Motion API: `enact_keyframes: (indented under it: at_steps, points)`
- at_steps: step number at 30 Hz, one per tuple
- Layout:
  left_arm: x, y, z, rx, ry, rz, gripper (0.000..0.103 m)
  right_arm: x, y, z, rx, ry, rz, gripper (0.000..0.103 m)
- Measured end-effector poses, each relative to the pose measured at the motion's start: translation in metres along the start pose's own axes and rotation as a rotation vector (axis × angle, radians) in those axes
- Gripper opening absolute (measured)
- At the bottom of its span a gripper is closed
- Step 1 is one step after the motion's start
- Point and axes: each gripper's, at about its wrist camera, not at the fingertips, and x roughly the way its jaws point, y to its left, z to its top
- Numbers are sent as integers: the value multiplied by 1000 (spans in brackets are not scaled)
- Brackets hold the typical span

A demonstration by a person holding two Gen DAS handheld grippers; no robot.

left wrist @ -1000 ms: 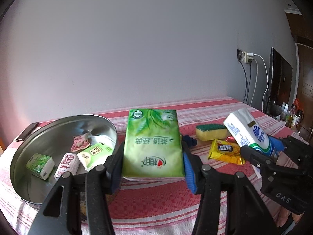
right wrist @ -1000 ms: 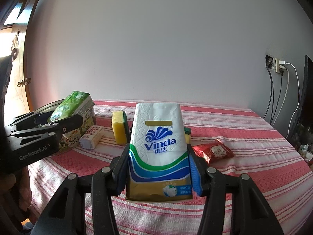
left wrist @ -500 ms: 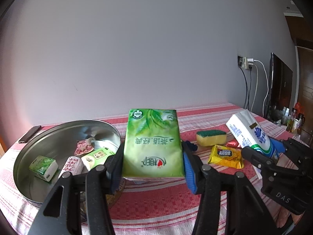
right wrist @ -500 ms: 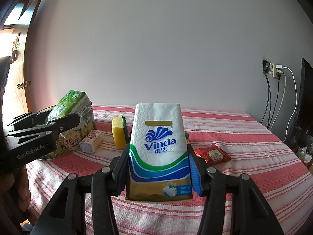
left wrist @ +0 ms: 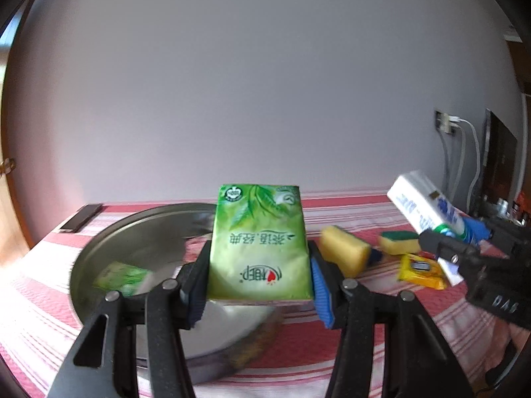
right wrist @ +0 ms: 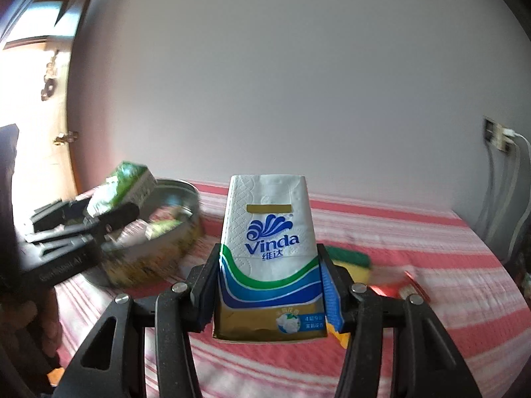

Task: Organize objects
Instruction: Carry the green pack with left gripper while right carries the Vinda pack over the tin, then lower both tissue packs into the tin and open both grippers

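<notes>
The desk point(left wrist: 332, 351), under a red-and-white striped cloth, sits lower in both views than a second ago. The round metal tin point(left wrist: 132, 232) has slid from nine o'clock toward the middle of the left view, now behind the green tissue pack point(left wrist: 259, 245) clamped in the left tool point(left wrist: 259, 285). The right tool point(right wrist: 268, 293) grips the white Vinda tissue pack point(right wrist: 268, 248). Yellow sponges point(left wrist: 345, 253) at three o'clock appear nearer.
</notes>
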Motion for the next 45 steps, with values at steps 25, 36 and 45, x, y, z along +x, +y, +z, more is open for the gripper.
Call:
enact_keyframes:
  at_steps: [25,36,45]
  points:
    - [42,123,8,-90,198,196,52,140,106,60,-100,246,220,55]
    - [59,135,5,-85,249,201,52,172,115,48,-106,315,227,55]
    - [42,133,5,-94,198,233,84,170,109,45,-46,300,244,77]
